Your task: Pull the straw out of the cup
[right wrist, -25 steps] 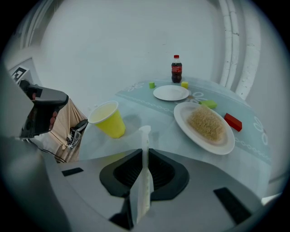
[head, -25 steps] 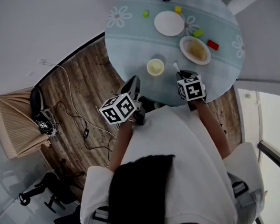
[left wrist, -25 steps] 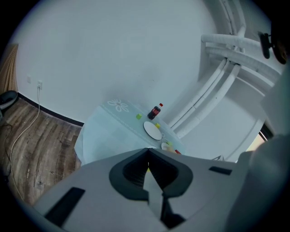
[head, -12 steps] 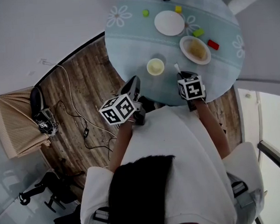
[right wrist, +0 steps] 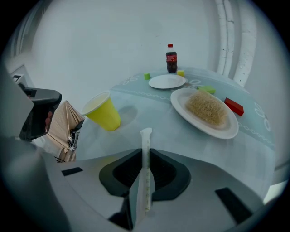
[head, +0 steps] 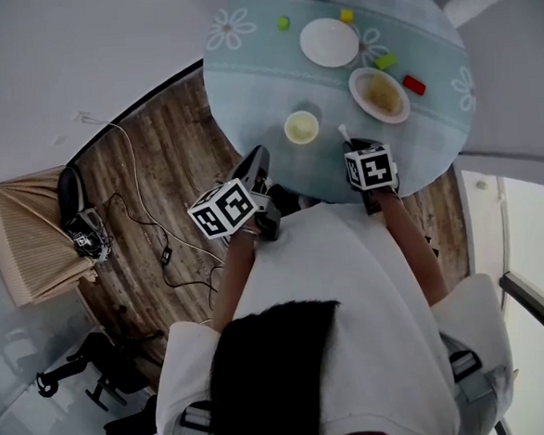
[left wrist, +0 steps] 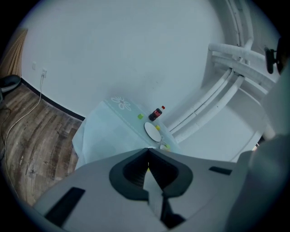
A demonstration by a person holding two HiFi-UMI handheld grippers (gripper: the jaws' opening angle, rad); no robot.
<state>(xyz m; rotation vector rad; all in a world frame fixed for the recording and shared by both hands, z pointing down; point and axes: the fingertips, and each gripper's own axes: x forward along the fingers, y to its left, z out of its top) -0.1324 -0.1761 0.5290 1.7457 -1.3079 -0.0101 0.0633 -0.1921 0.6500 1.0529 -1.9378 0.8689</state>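
Right gripper view: right gripper (right wrist: pixel 146 153) pinches straw (right wrist: pixel 146 138), its tip poking past the jaws | cup (right wrist: pixel 103 112) on table (right wrist: pixel 158 131), left of straw, apart | left gripper (left wrist: pixel 147 153) jaws pressed together, empty.

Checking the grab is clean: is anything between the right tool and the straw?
Nothing visible. The right tool is shut on the straw, which is out of the yellow cup; in the right gripper view the cup stands apart to its left.

So the left gripper (left wrist: pixel 147 153) has its jaws pressed together, the right gripper (right wrist: pixel 146 154) is pinching a straw (right wrist: pixel 146 174) poking past its tips, both forearms (head: pixel 231 275) stretched forward.
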